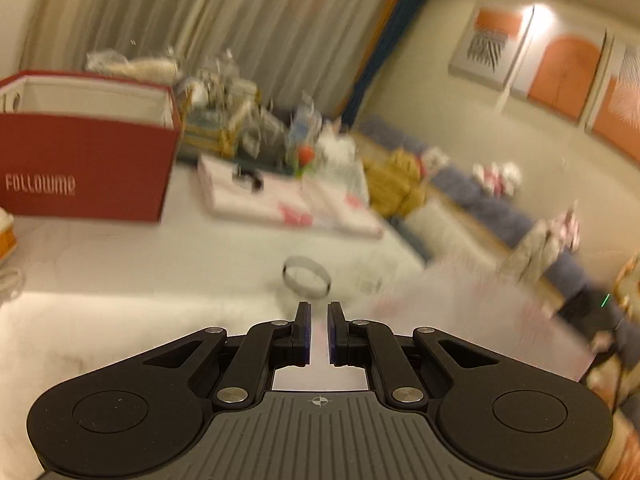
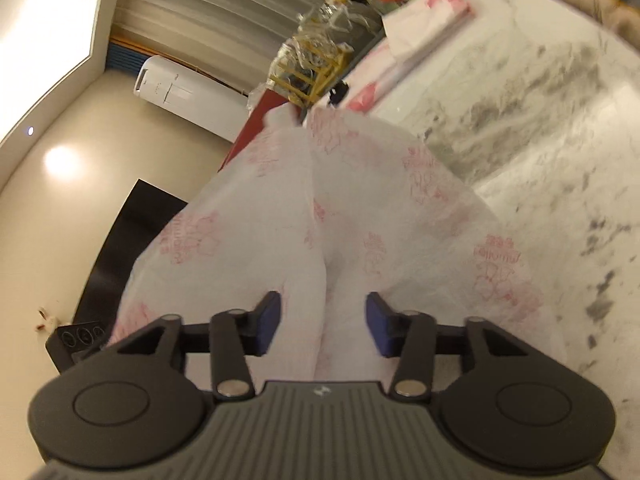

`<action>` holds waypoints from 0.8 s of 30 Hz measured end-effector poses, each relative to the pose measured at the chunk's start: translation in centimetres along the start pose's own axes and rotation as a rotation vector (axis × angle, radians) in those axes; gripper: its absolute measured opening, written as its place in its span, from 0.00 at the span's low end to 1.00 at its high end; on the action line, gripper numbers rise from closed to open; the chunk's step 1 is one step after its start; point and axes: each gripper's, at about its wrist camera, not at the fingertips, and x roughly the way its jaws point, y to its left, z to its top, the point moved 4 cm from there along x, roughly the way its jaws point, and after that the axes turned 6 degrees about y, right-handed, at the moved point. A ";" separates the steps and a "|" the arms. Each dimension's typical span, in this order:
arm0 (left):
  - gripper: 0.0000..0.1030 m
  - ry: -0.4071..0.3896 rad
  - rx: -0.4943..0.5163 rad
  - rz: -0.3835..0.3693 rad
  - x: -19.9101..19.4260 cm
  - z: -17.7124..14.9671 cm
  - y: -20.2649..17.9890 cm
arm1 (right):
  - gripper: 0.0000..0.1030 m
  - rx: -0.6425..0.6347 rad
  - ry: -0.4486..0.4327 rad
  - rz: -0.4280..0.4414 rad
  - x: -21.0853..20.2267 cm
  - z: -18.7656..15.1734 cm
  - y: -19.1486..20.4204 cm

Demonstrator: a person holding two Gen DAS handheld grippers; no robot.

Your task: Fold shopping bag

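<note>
Right tool (image 2: 323, 326) gapes wide over the shopping bag (image 2: 320, 216); left tool (image 1: 319, 330), narrowly parted, seemingly grips nothing above the blurred tabletop (image 1: 120, 264).

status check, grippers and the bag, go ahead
Left gripper nearly closed, empty, over table. Right gripper open, straddling the shopping bag, no grip. Metal ring ahead of left.

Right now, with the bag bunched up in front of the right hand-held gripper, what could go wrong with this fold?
1. The right hand-held gripper is open around a puffed ridge of the shopping bag; closing may pinch only one thin layer, or trap air.
2. The left hand-held gripper is nearly closed on nothing, so the bag may slide on the smooth marble table.
3. A metal ring lies just ahead and could get knocked.
</note>
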 end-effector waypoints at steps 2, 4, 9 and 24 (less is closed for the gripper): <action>0.06 0.082 0.036 0.022 1.3 -1.4 -0.2 | 0.60 -0.075 -0.026 -0.047 -0.6 0.1 0.6; 0.06 0.142 0.068 0.039 2.4 -2.6 -0.3 | 0.61 -0.157 -0.030 -0.110 -1.1 -0.1 1.4; 0.06 0.128 0.075 0.004 2.0 -3.1 -0.6 | 0.65 -0.368 -0.004 -0.356 -1.7 -1.4 3.3; 0.06 0.128 0.098 -0.031 2.1 -3.1 -0.4 | 0.74 -1.434 -0.253 -0.551 -2.6 -6.7 8.9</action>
